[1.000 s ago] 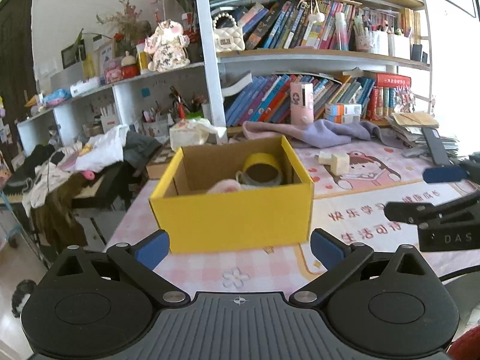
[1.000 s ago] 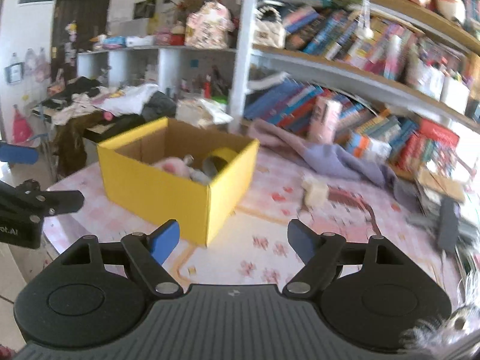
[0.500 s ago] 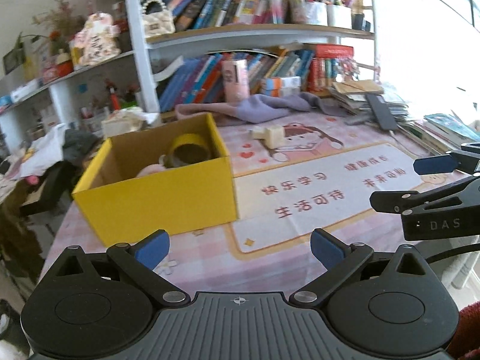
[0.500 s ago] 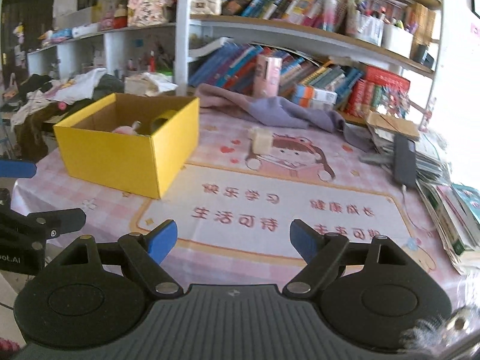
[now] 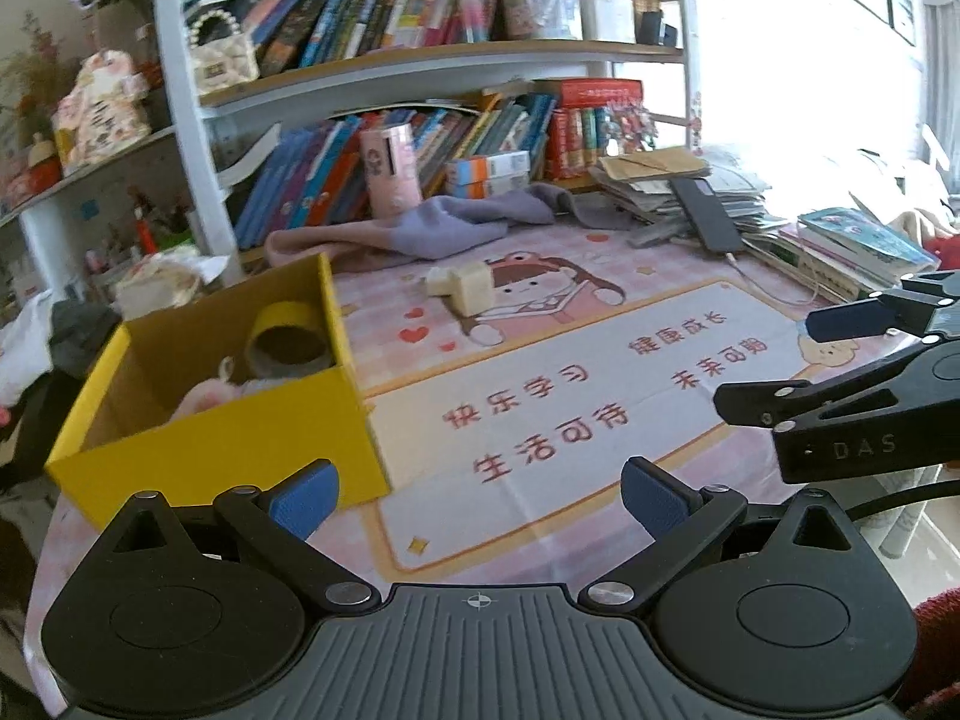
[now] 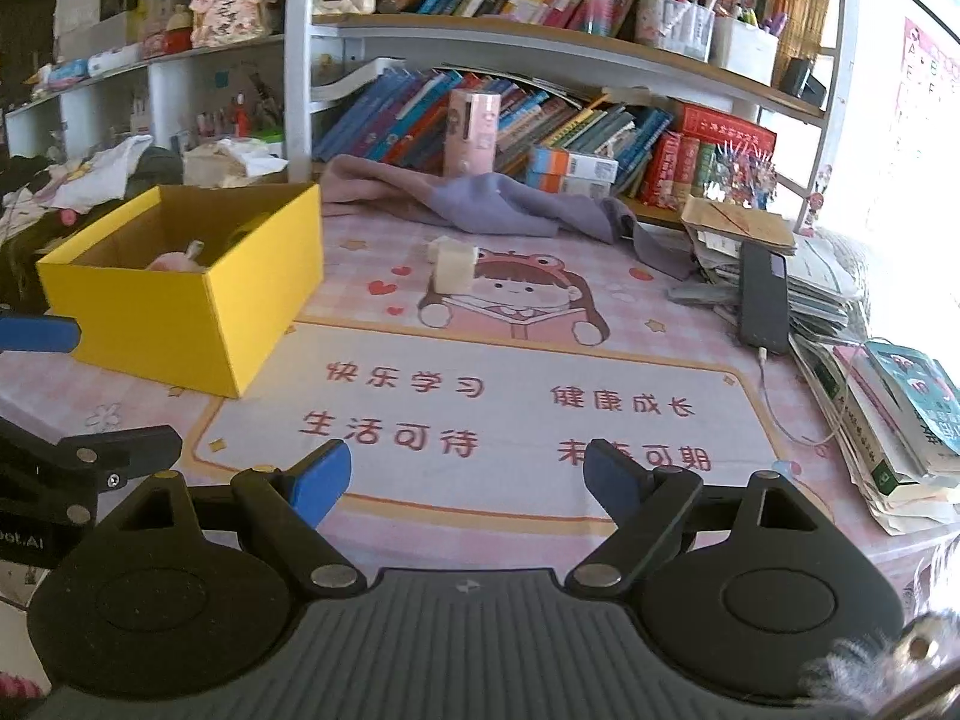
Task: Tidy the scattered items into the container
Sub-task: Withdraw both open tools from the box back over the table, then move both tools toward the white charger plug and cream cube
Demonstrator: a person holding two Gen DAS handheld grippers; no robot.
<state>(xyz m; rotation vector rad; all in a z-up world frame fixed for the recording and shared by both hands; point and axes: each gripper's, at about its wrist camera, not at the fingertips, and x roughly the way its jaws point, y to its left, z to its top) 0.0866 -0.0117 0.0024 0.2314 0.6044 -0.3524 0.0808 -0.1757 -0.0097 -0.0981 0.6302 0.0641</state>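
A yellow cardboard box [image 5: 240, 420] stands at the left of the table and also shows in the right wrist view [image 6: 198, 306]. Inside it lie a yellow tape roll [image 5: 288, 342] and a pink soft item [image 5: 204, 399]. A small cream block [image 5: 465, 288] lies on the pink mat behind its middle, and shows in the right wrist view [image 6: 453, 264] too. My left gripper [image 5: 474, 495] is open and empty above the table's near edge. My right gripper [image 6: 465, 477] is open and empty, to the right of the left one; it also appears in the left wrist view [image 5: 798, 360].
A purple cloth [image 6: 480, 204] lies at the back by a pink cylinder [image 6: 471, 132] and bookshelves. A black phone [image 6: 762, 294] rests on stacked papers and books [image 6: 888, 408] at the right. Clothes pile up left of the table [image 6: 90, 180].
Both views have swung right, away from the yellow box and toward the mat and the cream block. Both grippers stay open and empty.
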